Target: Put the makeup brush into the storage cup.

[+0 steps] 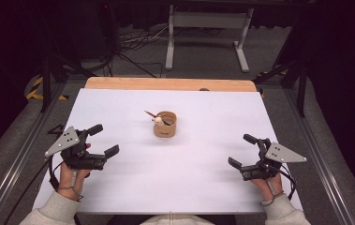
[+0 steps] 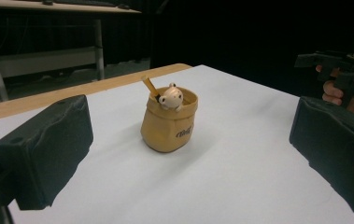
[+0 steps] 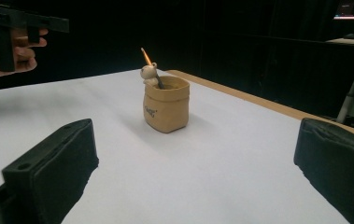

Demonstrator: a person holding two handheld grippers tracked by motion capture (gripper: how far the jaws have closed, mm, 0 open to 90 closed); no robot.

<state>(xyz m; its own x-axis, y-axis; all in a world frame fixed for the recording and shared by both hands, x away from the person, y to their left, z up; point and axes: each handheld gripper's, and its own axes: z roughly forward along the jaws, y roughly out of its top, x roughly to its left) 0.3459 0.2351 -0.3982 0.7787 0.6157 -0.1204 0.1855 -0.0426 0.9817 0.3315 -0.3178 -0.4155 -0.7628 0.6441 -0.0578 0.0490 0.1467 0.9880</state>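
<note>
Tan pouch point(image 1: 165, 124) mid-table, well apart from both grippers, left gripper point(image 1: 101, 139) and right gripper point(image 1: 243, 151) jaws wide, empty

text: dark script mark, unreadable | on: tan pouch point(image 2: 169, 123) front

Light falls from overhead onto the white table point(image 1: 175, 187), which glows bright while the room around it sinks into near black. The small tan pot point(image 2: 169, 122) throws only a faint, soft shadow. In both gripper views the near black jaws look soft and blurred, and the pot stays fairly sharp.
</note>
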